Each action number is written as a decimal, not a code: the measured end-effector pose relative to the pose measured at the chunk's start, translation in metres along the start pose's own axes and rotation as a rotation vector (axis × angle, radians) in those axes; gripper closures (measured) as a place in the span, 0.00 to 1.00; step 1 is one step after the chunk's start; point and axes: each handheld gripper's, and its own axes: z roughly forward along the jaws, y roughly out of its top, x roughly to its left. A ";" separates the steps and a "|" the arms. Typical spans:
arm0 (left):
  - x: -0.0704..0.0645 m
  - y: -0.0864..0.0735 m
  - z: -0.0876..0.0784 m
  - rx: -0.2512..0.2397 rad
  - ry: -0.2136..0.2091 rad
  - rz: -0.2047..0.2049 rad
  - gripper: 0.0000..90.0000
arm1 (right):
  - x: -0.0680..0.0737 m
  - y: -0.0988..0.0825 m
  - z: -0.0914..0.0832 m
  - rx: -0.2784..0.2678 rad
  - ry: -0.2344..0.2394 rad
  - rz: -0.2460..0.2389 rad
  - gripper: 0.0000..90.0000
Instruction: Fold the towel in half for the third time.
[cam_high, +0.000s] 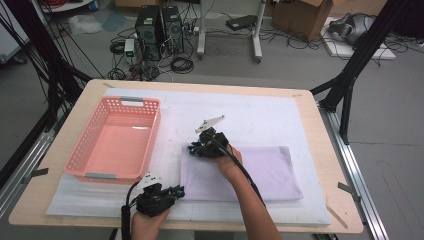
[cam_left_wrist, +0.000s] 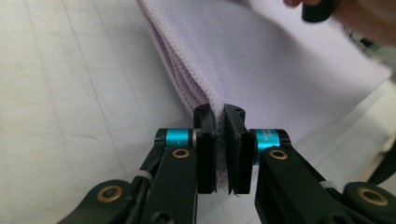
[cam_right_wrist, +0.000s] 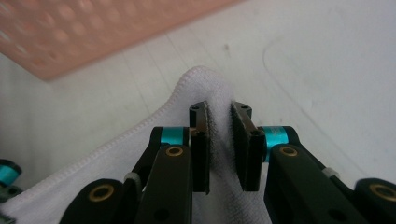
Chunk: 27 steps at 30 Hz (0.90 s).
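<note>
A folded pale lilac towel (cam_high: 270, 170) lies on the white mat in the right half of the table. My left gripper (cam_high: 176, 191) is at the towel's near left corner, and in the left gripper view my left gripper (cam_left_wrist: 219, 112) is shut on the stitched edge of the towel (cam_left_wrist: 261, 60). My right gripper (cam_high: 196, 149) is at the far left corner. In the right gripper view my right gripper (cam_right_wrist: 219, 109) pinches a raised bunch of the towel (cam_right_wrist: 116, 156) between its pads.
An empty pink plastic basket (cam_high: 150, 135) stands on the left of the white mat (cam_high: 250, 115), close to the towel's left edge, and its wall is also in the right gripper view as the basket (cam_right_wrist: 93, 32). The wooden table's front edge (cam_high: 300, 227) runs just below the towel.
</note>
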 end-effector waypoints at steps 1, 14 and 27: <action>-0.001 0.003 -0.005 -0.024 -0.018 -0.009 0.93 | 0.001 0.002 -0.005 -0.022 0.002 0.000 0.87; -0.025 0.038 -0.003 -0.077 -0.143 0.021 0.93 | -0.017 -0.004 -0.057 -0.196 0.023 0.052 0.87; -0.071 0.064 0.038 -0.018 -0.204 0.112 0.93 | -0.044 -0.032 -0.114 -0.278 -0.019 0.103 0.87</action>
